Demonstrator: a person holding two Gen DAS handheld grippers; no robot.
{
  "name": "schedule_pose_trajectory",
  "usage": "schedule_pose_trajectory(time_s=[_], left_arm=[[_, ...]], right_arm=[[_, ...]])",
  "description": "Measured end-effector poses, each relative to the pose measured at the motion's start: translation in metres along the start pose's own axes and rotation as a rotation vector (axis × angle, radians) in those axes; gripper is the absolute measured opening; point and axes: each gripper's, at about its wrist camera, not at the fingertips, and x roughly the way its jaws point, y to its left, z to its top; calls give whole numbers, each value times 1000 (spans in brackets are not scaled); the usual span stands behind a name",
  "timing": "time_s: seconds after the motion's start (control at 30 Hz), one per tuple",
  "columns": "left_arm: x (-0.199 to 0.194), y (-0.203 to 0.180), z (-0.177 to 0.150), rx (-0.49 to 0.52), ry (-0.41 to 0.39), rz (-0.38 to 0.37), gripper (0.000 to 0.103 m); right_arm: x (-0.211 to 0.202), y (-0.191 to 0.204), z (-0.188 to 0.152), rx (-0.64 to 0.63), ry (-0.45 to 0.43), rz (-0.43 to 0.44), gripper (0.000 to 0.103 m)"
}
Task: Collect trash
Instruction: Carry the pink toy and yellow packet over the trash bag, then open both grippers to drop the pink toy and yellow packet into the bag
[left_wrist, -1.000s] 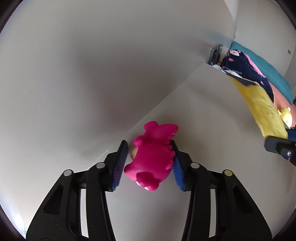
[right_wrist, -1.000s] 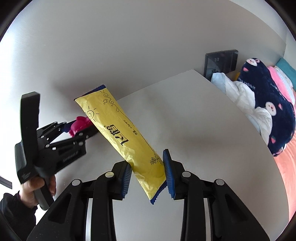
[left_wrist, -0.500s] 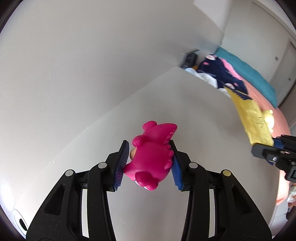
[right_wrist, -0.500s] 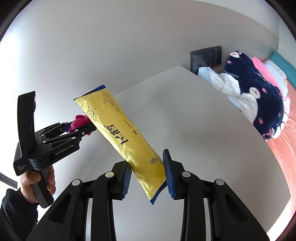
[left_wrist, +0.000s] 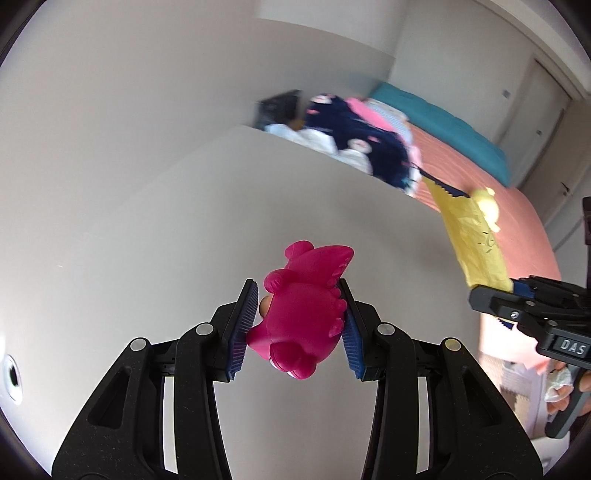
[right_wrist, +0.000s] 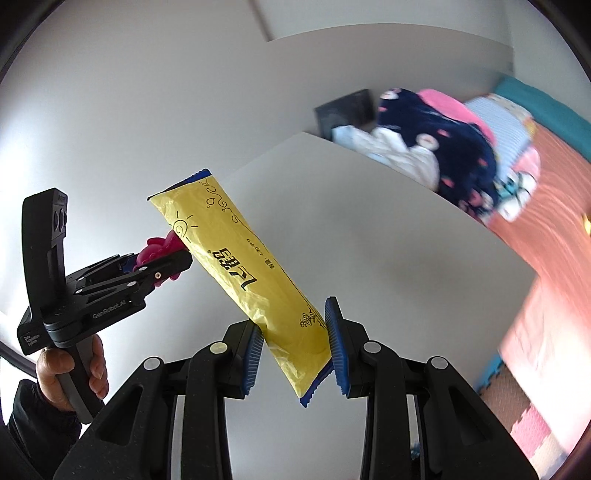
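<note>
My left gripper (left_wrist: 297, 328) is shut on a magenta toy animal (left_wrist: 304, 310) and holds it in the air above the white table (left_wrist: 207, 229). My right gripper (right_wrist: 295, 347) is shut on the lower end of a long yellow snack wrapper (right_wrist: 243, 269), which sticks up and to the left. The wrapper also shows at the right of the left wrist view (left_wrist: 471, 236), held by the right gripper (left_wrist: 517, 290). The left gripper (right_wrist: 162, 262) with the toy (right_wrist: 159, 251) shows at the left of the right wrist view, just behind the wrapper's top end.
A white wall (left_wrist: 129, 92) runs behind the table. Beyond the table's far edge lies a bed with an orange cover (right_wrist: 554, 206), a navy plush (right_wrist: 443, 147), white cloth (right_wrist: 384, 144) and a dark panel (right_wrist: 345, 109). Foam floor mats (right_wrist: 532, 428) show lower right.
Both grippers have swung to the right with their loads still held; the bed and floor mats have come further into view. The grips are unchanged.
</note>
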Motion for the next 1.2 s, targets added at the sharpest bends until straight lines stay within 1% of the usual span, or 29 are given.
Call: schedule_pose_trajectory(time_s=[0.2, 0.33, 0.5, 0.6, 0.7, 0.83, 0.9, 0.93, 0.97, 1.0, 1.03, 1.07, 1.13, 1.2], left_arm=[[-2, -75, -23, 99, 31, -113, 42], [4, -131, -39, 187, 72, -193, 42], [9, -188, -60, 284, 122, -279, 42], [17, -212, -67, 333, 149, -314, 42], [22, -235, -81, 377, 183, -343, 42], [36, -256, -100, 413, 241, -374, 42], [46, -265, -108, 436, 285, -380, 43], [50, -267, -112, 446, 308, -379, 47], [55, -269, -115, 451, 327, -365, 76], [56, -269, -118, 445, 323, -343, 96], [56, -268, -119, 430, 301, -320, 97], [57, -266, -118, 414, 295, -318, 97], [59, -261, -117, 390, 301, -316, 97], [59, -259, -115, 386, 303, -313, 97]], right_arm=[[-52, -45, -48, 86, -49, -37, 34], [-86, -74, -81, 163, -81, -54, 34], [-120, -100, -117, 238, -109, -89, 34], [-137, -115, -138, 282, -118, -120, 34], [-149, -131, -158, 329, -116, -147, 34], [-156, -146, -179, 377, -102, -177, 34], [-156, -153, -188, 401, -87, -187, 35], [-155, -155, -192, 414, -72, -195, 37], [-155, -160, -197, 438, -59, -217, 42], [-156, -163, -201, 473, -67, -249, 73], [-160, -166, -206, 502, -99, -266, 99], [-164, -169, -209, 525, -119, -286, 101], [-167, -173, -214, 549, -116, -328, 101], [-168, -174, -217, 549, -116, -347, 101]])
